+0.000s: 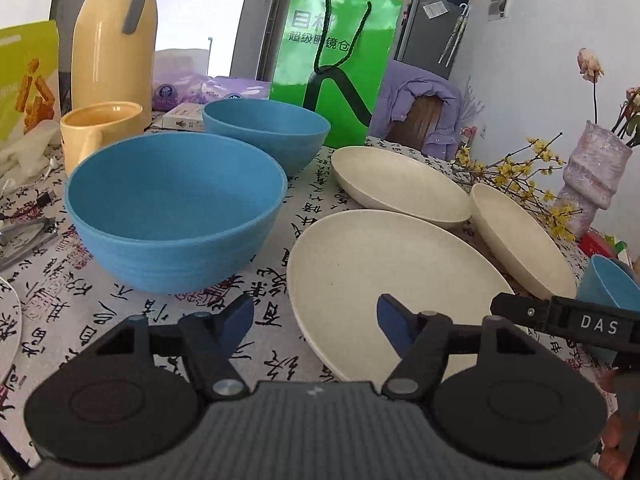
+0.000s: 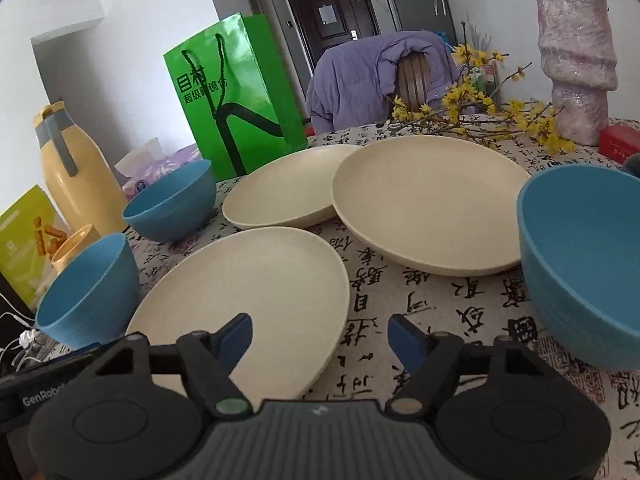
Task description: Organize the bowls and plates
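Left gripper point(image 1: 316, 320) and right gripper point(image 2: 320, 338) hovering wide open, empty, approaching nearest cream plate point(image 2: 248, 296); stacking apparently not begun; next: gripping its rim

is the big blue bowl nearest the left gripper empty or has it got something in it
Empty. The large blue plastic bowl stands upright, and the left wrist view shows only its bare blue inside.
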{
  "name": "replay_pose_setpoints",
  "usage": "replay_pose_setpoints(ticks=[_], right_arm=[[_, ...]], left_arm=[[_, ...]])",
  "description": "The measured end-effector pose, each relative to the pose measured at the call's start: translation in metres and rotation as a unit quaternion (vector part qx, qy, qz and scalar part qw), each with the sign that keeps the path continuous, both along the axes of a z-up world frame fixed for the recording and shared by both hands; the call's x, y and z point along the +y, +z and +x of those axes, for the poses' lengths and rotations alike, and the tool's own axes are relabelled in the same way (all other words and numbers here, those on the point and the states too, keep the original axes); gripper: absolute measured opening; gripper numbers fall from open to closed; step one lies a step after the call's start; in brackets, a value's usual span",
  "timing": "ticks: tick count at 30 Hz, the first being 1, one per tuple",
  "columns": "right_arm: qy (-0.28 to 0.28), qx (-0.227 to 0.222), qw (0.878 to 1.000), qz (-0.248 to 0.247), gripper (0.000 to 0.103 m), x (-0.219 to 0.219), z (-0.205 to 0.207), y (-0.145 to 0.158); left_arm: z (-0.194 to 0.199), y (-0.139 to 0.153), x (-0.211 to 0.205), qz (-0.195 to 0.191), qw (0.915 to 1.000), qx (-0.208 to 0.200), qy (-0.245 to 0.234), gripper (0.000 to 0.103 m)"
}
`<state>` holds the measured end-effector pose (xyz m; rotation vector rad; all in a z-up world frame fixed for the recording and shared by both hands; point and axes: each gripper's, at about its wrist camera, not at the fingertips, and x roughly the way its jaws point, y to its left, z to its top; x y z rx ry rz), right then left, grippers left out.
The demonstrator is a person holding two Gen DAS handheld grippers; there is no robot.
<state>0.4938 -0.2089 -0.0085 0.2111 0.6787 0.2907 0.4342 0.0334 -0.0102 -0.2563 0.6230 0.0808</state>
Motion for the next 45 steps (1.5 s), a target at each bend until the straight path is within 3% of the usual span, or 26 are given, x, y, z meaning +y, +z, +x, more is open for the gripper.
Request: replay_pose_setpoints(ticks=[1,6,9,15,23,29,38,45], right_arm=[[-0.003,0.002,1.000,-0.006,0.065,0.002,0.003,-0.002],[0.003,0.019,0.999,-0.026,0.025,0.007,0.019,-0.012],[0.002,0.021,0.999,-0.031,0.013,0.007,0.021,-0.017],[0.000,0.019,0.999,-0.034,0.011,-0.002,-0.010,-0.008],[-0.002,-0.010,0.998,-0.056,0.011,-0.016,-0.130,0.002],[-0.011,-0.012,0.999,-0.043,0.012,-0.027,-0.207,-0.004],[-0.024,-0.037,0.998,-0.044,0.012,-0.033,-0.244,0.005],[0.002,-0.044,0.998,-0.047,0.012,-0.002,-0.238,0.007]], left_arm=[[0.003,-0.002,0.001,-0.004,1.0000,0.004,0.001,0.061],[0.012,-0.007,0.004,-0.018,0.9996,0.022,-0.008,0.030],[0.012,-0.006,0.004,-0.011,0.9995,0.031,-0.003,0.017],[-0.021,0.001,0.004,-0.018,0.9982,0.051,-0.027,0.013],[-0.129,0.007,-0.013,-0.020,0.9971,0.056,-0.048,0.012],[-0.191,0.012,-0.022,-0.012,0.9970,0.044,-0.062,0.012],[-0.214,0.018,-0.028,-0.008,0.9974,0.023,-0.068,0.012],[-0.217,0.016,0.013,-0.009,0.9990,0.016,-0.040,0.012]])
